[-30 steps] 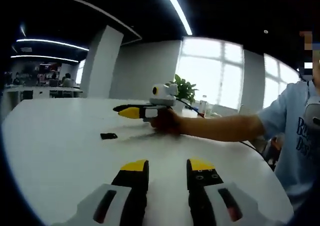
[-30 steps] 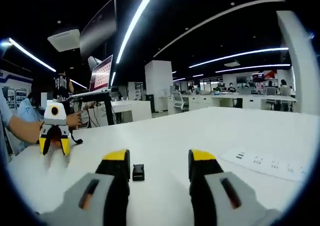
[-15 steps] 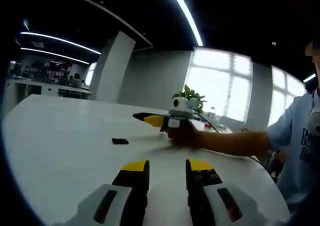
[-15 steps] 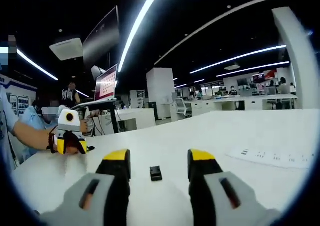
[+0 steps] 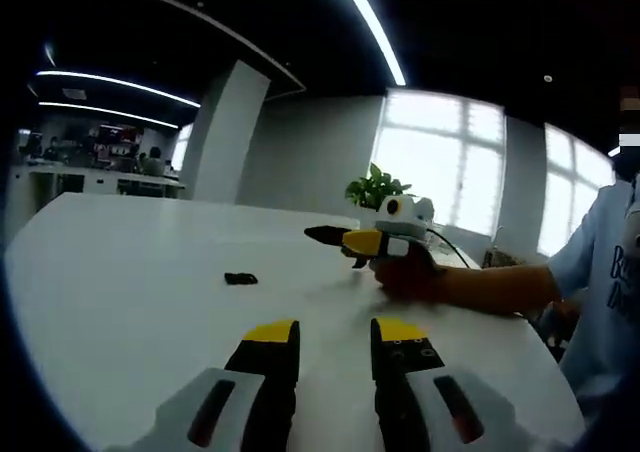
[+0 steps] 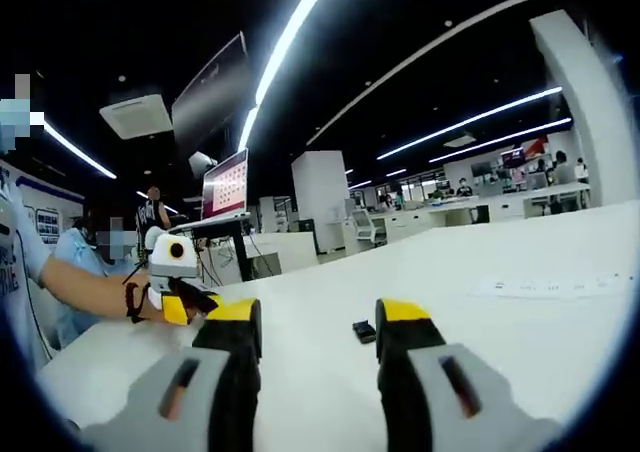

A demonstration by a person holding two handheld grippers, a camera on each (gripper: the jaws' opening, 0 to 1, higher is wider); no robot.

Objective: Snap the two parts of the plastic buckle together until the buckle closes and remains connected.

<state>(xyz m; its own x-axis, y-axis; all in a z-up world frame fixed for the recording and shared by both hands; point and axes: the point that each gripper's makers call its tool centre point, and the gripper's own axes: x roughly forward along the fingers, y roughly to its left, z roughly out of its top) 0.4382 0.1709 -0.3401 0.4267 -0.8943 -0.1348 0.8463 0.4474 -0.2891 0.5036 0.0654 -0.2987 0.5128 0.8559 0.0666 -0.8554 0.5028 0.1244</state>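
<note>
A small black buckle (image 5: 240, 278) is seen lying on the white table (image 5: 120, 302), apart from both empty, parted grippers: left (image 5: 335, 334), right (image 6: 312, 314).

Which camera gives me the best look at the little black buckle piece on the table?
The left gripper view: the black buckle piece lies unobstructed on the white table. In the right gripper view it sits partly tucked beside that gripper's jaw tip.
</note>
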